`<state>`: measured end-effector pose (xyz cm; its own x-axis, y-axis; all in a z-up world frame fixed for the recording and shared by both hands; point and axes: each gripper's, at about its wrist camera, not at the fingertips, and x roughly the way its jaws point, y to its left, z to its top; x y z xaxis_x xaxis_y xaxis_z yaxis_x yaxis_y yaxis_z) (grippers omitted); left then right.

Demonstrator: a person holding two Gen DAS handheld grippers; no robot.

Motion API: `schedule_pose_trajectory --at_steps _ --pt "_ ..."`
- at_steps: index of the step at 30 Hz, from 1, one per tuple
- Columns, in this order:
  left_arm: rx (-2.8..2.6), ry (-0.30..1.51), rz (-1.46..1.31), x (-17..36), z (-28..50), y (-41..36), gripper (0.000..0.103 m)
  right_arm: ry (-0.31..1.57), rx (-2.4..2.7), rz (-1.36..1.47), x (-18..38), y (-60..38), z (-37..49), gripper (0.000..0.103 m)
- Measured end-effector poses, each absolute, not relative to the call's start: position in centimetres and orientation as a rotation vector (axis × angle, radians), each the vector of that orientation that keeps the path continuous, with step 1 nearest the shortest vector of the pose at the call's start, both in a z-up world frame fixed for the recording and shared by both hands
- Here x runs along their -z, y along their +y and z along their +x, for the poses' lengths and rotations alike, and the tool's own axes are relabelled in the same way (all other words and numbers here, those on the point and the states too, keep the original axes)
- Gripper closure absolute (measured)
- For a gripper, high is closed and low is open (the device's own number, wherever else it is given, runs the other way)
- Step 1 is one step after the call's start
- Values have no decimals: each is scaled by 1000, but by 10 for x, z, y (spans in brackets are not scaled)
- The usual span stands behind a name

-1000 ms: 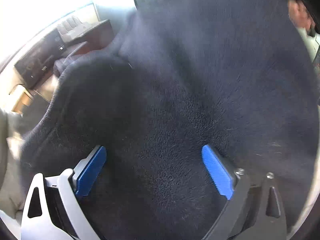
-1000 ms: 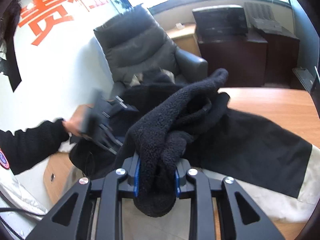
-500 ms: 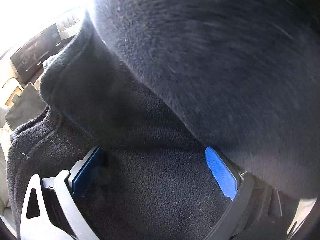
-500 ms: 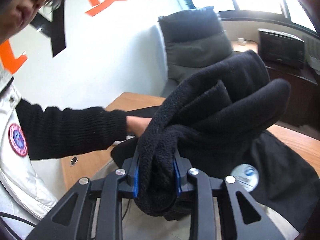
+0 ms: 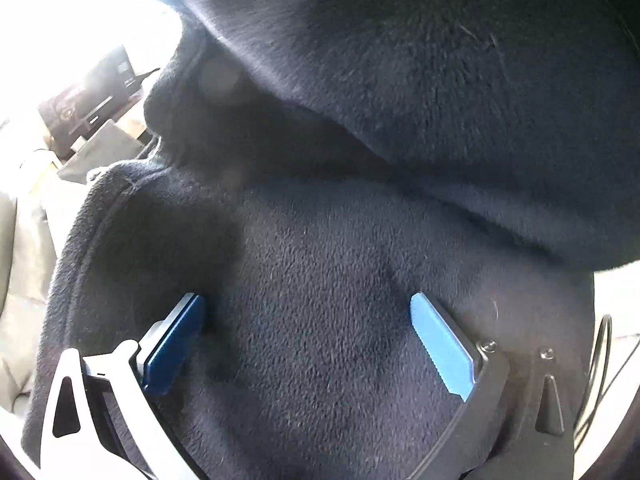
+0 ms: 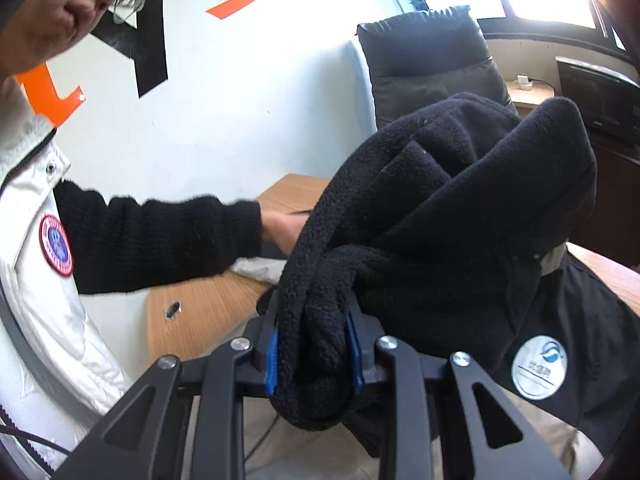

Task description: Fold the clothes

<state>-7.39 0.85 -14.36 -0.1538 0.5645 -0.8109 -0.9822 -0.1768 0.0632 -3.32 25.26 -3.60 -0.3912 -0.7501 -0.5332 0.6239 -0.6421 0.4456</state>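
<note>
Right hand-held gripper [image 6: 314, 354] clamped on a thick bunched fold of black fleece garment [image 6: 448, 216], blue pads [image 6: 272, 364] pressed into both sides of the fold. Fleece lifted above the wooden tabletop [image 6: 204, 304], rest of it humped up ahead of the fingers. Left hand-held gripper [image 5: 308, 344] spread wide, fleece [image 5: 320, 280] bulging between the two blue pads [image 5: 440, 348] and filling nearly the whole left wrist view; pad contact impossible to tell. Counted: one fleece, two hand-held grippers. Only in right wrist view: person's black sleeve [image 6: 160, 240] reaching across near tabletop edge, white vest [image 6: 36, 280], grey office chair [image 6: 428, 60] beyond far edge, dark garment with round logo badge [image 6: 538, 366] flat on tabletop. Only in left wrist view: glare-washed dark cabinet [image 5: 88, 100].
</note>
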Motion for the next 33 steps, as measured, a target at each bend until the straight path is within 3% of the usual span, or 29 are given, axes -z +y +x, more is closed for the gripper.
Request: schedule_pose_trajectory --at_steps 8,19,22,24,26,31,33 --pt "-1635 706 -768 143 -73 -4 0 -382 1935 830 34 210 -38 80" --pt "-1672 697 -774 136 -73 -47 0 -53 2120 979 48 172 -24 82" --pt "-1672 694 -774 133 -73 -58 0 87 2231 951 38 166 -1 69" --pt "-1670 691 -778 133 -73 -64 0 211 2324 917 30 162 17 35" --pt "-1666 686 -786 132 -74 -69 0 376 2427 881 28 152 35 17" --pt "-1660 678 -795 133 -73 -65 0 742 2538 894 49 122 43 16" --pt "-1659 676 -796 134 -73 -62 0 800 2588 909 60 117 30 19"
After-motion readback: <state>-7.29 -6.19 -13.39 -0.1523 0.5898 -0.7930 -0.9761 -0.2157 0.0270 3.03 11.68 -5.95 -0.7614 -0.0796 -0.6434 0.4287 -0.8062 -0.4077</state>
